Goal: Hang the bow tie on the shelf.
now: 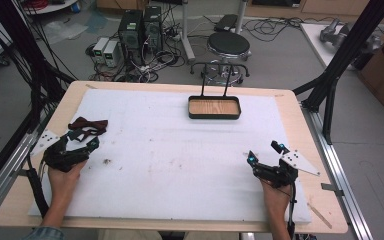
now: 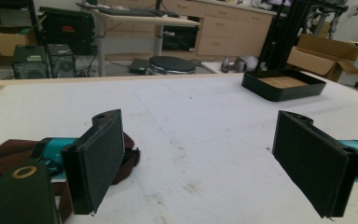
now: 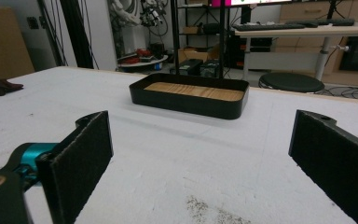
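Bow tie (image 1: 87, 126): dark maroon, lies on white mat just ahead of left gripper's tips; in left gripper view it sits behind and under the left-hand jaw, not between the two.
Left gripper (image 1: 82, 139): jaws spread wide, nothing held. Hand rests low on the mat near the table's left edge.
Left gripper, own view (image 2: 205, 161): bare mat between the pads; cloth overlaps only the left-hand pad's side.
Right gripper (image 1: 264, 152): jaws wide apart, empty, parked low on the mat well away from the tie, pointing toward the tray.
Right gripper, own view (image 3: 200, 163): only mat and a few dark specks between the pads.
Tray (image 1: 214, 107): black rim, wood-grain floor, empty; far ahead of both grippers, closer to the right one's line of sight.
Mat (image 1: 180, 165): white foam, some crumbs and stains near the left gripper.
Step in hand (my read): left gripper lining up to pinch the tie.
How to do it well: shift the left gripper sideways toward the tie so the centre knot falls between the pads, not off one edge.
Approach: keep the pads low, skim the mat, close on the thick knot rather than a floppy wing.
Risk: closing as aligned now grabs nothing or just pushes the cloth away.
Right gripper role: stay clear; could pin the cloth if it slides.
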`<state>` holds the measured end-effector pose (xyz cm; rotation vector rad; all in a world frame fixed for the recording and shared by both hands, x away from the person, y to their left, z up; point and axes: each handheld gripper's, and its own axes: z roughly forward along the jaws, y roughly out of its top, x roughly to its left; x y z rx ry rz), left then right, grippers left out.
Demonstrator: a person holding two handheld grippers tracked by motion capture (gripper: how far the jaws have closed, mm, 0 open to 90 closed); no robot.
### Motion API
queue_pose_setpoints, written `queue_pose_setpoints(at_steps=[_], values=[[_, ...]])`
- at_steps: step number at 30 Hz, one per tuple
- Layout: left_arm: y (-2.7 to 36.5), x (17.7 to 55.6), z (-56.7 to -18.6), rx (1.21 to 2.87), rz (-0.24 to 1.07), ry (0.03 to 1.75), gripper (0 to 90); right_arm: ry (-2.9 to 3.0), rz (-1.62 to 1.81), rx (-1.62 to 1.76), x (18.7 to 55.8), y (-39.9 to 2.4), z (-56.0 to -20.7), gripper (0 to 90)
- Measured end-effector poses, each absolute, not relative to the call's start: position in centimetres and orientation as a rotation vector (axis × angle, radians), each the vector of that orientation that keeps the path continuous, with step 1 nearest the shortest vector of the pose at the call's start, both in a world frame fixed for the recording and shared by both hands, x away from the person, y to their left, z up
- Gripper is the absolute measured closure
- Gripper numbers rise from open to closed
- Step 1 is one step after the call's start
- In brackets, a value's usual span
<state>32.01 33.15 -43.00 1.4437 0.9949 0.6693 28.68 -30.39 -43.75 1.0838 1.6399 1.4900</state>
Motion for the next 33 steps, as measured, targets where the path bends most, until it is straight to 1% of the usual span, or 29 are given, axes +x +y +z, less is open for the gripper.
queue_pose_setpoints(at_steps=[5,7,8,9,10,12,14,16,17,20,21,22,28,29,33], values=[[35.2,32.7,-42.4,1.411,0.699,1.027,17.8,1.644,1.488,1.092,28.6,-30.3,-43.7,5.1],[35.8,32.8,-42.3,1.404,0.694,1.029,22.0,1.645,1.483,1.090,28.6,-30.3,-43.8,5.1],[36.7,33.3,-42.2,1.396,0.708,1.048,23.2,1.645,1.485,1.091,28.6,-30.3,-43.8,5.1],[36.7,33.3,-42.2,1.396,0.708,1.048,23.6,1.645,1.484,1.091,28.6,-30.3,-43.8,5.0],[37.4,34.0,-42.0,1.406,0.699,1.053,25.6,1.643,1.486,1.092,28.6,-30.3,-43.8,5.1],[37.9,34.9,-42.0,1.428,0.703,1.059,26.6,1.645,1.486,1.090,28.7,-30.3,-43.8,5.1],[38.5,35.9,-42.2,1.457,0.692,1.058,29.4,1.646,1.489,1.094,28.7,-30.3,-43.8,5.1],[38.9,37.2,-42.4,1.507,0.688,1.089,29.5,1.647,1.488,1.094,28.7,-30.3,-43.8,5.0],[38.9,37.2,-42.4,1.507,0.688,1.089,29.5,1.647,1.488,1.094,28.7,-30.3,-43.8,5.0],[39.3,38.8,-42.7,1.608,0.695,1.093,31.2,1.647,1.484,1.095,28.6,-30.3,-43.8,5.1],[39.3,38.8,-42.7,1.608,0.695,1.093,32.3,1.649,1.481,1.092,28.6,-30.3,-43.8,5.1],[39.2,39.5,-42.8,1.664,0.711,1.097,32.5,1.649,1.481,1.091,28.7,-30.3,-43.8,5.1],[38.6,41.2,-43.4,1.792,0.703,1.103,33.3,1.650,1.478,1.093,28.7,-30.3,-43.8,5.1],[38.6,41.2,-43.4,1.792,0.703,1.103,33.3,1.649,1.480,1.094,28.7,-30.3,-43.8,5.1],[38.3,41.9,-43.9,1.893,0.724,1.085,36.5,1.651,1.481,1.095,28.7,-30.3,-43.8,5.1]])
